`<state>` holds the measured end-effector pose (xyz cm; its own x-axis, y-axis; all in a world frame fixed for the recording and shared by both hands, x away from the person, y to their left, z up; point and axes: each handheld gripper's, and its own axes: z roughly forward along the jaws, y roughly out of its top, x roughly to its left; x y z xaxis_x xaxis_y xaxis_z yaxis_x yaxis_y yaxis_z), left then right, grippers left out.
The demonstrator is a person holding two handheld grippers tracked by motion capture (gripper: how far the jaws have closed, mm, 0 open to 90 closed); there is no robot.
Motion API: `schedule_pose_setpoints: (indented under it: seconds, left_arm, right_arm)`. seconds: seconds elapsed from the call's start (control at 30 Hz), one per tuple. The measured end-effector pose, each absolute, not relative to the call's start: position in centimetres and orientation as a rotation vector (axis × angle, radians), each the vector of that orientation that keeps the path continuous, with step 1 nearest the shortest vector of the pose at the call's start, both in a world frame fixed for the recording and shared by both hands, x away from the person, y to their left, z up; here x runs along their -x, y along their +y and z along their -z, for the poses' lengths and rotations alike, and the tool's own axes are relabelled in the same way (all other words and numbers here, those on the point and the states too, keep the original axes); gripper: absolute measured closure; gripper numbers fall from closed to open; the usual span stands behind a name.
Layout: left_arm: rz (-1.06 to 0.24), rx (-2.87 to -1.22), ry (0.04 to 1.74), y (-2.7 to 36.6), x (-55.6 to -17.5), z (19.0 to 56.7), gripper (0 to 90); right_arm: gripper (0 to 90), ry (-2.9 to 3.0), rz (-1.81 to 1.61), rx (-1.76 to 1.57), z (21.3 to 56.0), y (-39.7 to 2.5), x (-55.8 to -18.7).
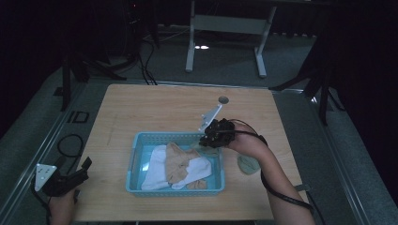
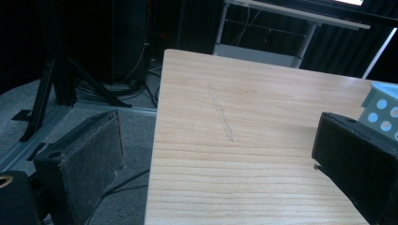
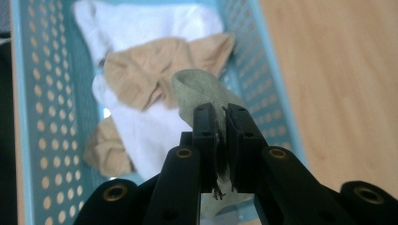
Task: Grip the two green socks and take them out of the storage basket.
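Note:
A light blue perforated basket [image 1: 173, 191] sits at the table's middle front, holding a white sock [image 1: 157, 173] and a tan sock [image 1: 176, 161]. Over its far right corner my right gripper [image 1: 216, 133] is shut on a grey-green sock [image 1: 208, 150]. In the right gripper view the jaws [image 3: 221, 112] pinch that sock's [image 3: 197, 86] folded edge above the basket [image 3: 47, 93], with white [image 3: 141, 28] and tan [image 3: 141, 70] socks below. A second grey-green sock [image 1: 248, 164] lies on the table right of the basket. My left gripper [image 1: 84, 169] stands open at the table's front left edge [image 2: 220, 126], holding nothing.
The wooden table [image 1: 155, 108] has a round hole [image 1: 223, 100] near its far edge. The basket's corner [image 2: 382, 110] lies right of the left gripper. Dark stands [image 1: 70, 70] and a cable [image 1: 70, 145] are on the floor at left; a white-legged table [image 1: 225, 28] stands behind.

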<state>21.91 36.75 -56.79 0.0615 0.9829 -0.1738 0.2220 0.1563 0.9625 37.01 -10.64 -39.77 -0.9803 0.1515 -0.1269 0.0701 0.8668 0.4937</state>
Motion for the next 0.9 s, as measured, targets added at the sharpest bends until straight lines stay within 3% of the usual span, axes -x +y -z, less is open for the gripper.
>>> schedule_pose_setpoints:
  seconds: [0.33,0.9]
  left_arm:
    - [-0.915,-1.273,1.378,36.7,-21.9,56.8,2.3]
    - [-0.916,-1.276,1.381,36.7,-21.9,56.8,2.3]
  right_arm:
    - [83.0,2.788,-0.848,-0.179,36.4,-10.9,-36.8]
    - [82.9,2.686,-0.879,-0.32,33.8,-14.7,-38.2]
